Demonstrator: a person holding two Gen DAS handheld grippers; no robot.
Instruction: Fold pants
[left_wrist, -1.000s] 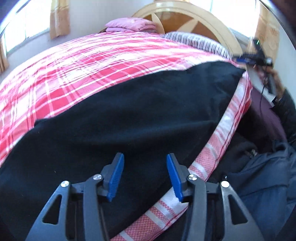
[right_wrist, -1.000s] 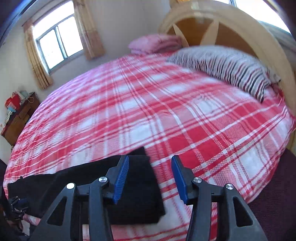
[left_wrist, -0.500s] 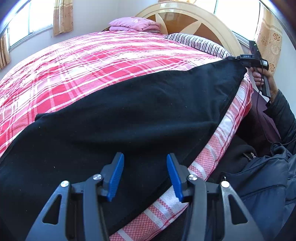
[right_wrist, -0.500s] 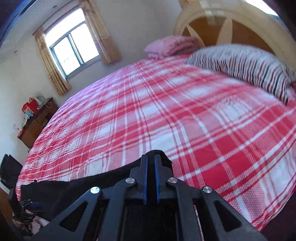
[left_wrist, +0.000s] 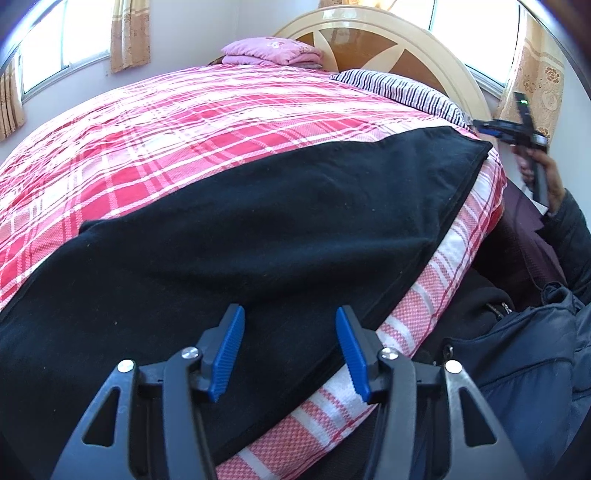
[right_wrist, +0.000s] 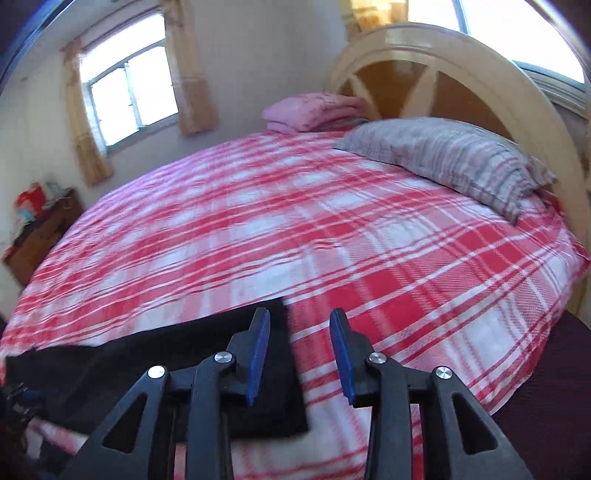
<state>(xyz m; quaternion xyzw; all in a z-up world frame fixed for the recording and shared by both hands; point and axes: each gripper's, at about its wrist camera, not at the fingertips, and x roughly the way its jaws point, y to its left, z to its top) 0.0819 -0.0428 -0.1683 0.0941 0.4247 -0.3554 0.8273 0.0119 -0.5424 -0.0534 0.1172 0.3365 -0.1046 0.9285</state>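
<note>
Black pants (left_wrist: 229, 240) lie flat along the near edge of a bed with a red and white plaid sheet (left_wrist: 184, 122). My left gripper (left_wrist: 290, 350) is open and empty, low over the pants' wide end. In the right wrist view my right gripper (right_wrist: 299, 354) is open and empty, just above the narrow end of the pants (right_wrist: 184, 354), with its left finger over the cloth. The right gripper also shows in the left wrist view (left_wrist: 517, 133), held off the far corner of the pants.
A striped pillow (right_wrist: 454, 158) and a folded pink blanket (right_wrist: 314, 110) lie by the curved wooden headboard (right_wrist: 461, 66). A wooden cabinet (right_wrist: 40, 229) stands at the left wall. The person's dark jacket (left_wrist: 524, 354) is at the bed's right side.
My right gripper was shut on the pants' end half a second ago; it has now opened and let go, and the end lies flat. My left gripper stays open in place.
</note>
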